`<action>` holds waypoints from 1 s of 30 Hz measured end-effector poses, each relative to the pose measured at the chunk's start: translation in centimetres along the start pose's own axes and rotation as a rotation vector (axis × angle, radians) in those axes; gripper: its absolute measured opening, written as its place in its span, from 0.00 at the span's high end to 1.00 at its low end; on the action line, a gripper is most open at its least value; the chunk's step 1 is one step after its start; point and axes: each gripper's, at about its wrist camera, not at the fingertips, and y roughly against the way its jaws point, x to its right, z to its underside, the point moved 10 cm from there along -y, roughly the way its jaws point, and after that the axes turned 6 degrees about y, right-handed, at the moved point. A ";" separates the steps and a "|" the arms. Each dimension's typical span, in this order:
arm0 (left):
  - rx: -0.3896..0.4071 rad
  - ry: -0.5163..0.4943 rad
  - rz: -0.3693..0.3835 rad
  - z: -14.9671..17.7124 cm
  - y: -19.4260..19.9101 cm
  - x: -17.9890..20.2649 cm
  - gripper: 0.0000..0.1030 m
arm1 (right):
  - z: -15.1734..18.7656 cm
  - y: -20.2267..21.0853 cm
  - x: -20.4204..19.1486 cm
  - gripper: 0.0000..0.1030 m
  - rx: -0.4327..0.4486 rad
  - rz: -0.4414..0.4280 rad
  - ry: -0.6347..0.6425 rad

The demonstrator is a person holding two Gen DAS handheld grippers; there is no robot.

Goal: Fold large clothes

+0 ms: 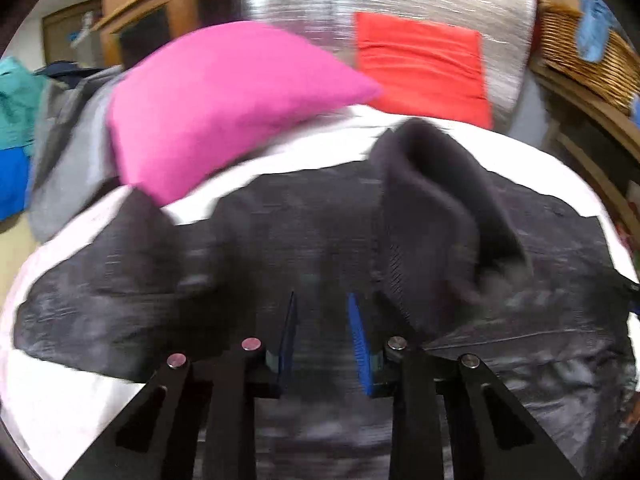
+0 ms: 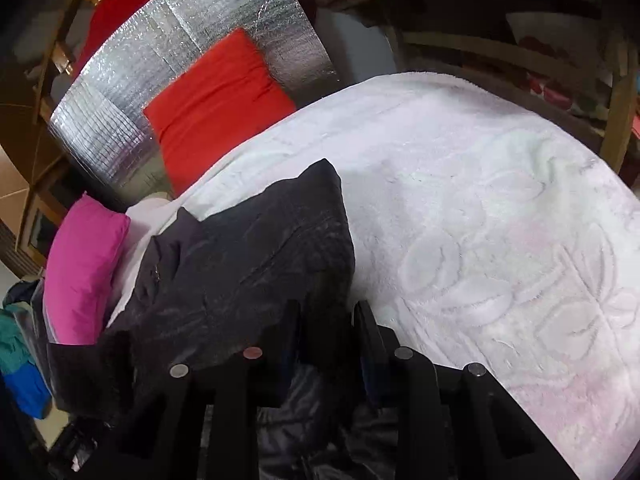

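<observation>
The white blanket (image 2: 500,216) lies bare and wide on one side of the dark jacket (image 2: 248,264). On the other side a pink pillow (image 2: 84,268) blocks the way. A red cushion (image 2: 216,116) leans behind.

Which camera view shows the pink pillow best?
The left wrist view: the pink pillow is large and nearly whole there, though blurred. The right wrist view shows it smaller at the left edge, partly behind the black jacket.
</observation>
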 end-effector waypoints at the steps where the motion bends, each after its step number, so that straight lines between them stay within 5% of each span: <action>1: -0.007 0.015 -0.017 -0.1 0.1 -1.4 0.73 | 0.1 0.6 0.3 0.69 0.001 0.005 -0.005; 4: 0.001 0.076 -0.025 -0.5 1.3 -5.6 0.71 | -0.2 2.0 0.2 0.30 0.027 0.014 -0.035; 5: 0.016 0.101 -0.029 -0.8 2.0 -7.2 0.62 | -0.4 2.9 0.0 0.21 0.058 0.015 -0.042; 8: 0.090 0.211 -0.052 -1.8 4.7 -13.2 0.27 | -0.5 4.6 -2.4 0.21 0.096 -0.022 -0.012; 13: 0.136 0.477 -0.149 -0.7 7.6 -26.6 0.22 | 2.4 4.7 -7.6 0.21 0.043 -0.120 0.062; 18: 0.072 0.752 -0.248 3.4 6.7 -37.9 0.22 | 5.6 4.2 -11.9 0.37 -0.017 -0.146 0.141; 20: 0.051 0.780 -0.266 4.5 6.2 -40.1 0.23 | 6.2 5.4 -13.9 0.37 0.027 -0.131 0.210; 23: 0.016 0.857 -0.221 5.8 4.5 -42.1 0.23 | 6.3 9.5 -17.8 0.34 0.208 -0.140 0.349; 26: -0.019 0.907 -0.209 6.5 2.7 -43.2 0.23 | 6.6 13.6 -20.6 0.06 0.389 -0.189 0.420; 28: -0.038 0.922 -0.185 6.7 1.5 -43.3 0.23 | 7.2 14.8 -21.8 0.03 0.416 -0.245 0.435; 30: -0.060 0.935 -0.139 7.0 0.2 -43.0 0.23 | 7.9 14.2 -22.6 0.03 0.346 -0.318 0.420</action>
